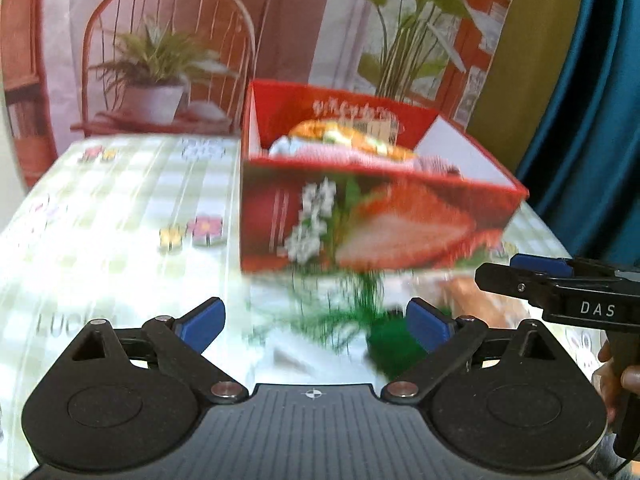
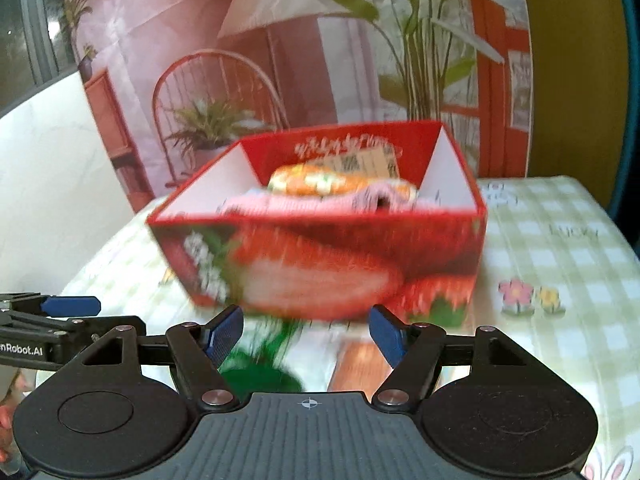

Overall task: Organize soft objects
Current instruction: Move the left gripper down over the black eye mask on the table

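A red box printed with strawberries stands on the checked tablecloth; in the right wrist view the red box fills the middle. Inside it lie an orange-and-green patterned cloth and a pink cloth. In front of the box a white cloth with green and orange print lies on the table, blurred. My left gripper is open above that cloth, its blue pads apart from it. My right gripper is open too, nothing pressed between its pads.
Each gripper shows in the other's view: the right gripper at the right edge with a hand on it, the left gripper at the left edge. A printed backdrop hangs behind the table. Checked tablecloth spreads left of the box.
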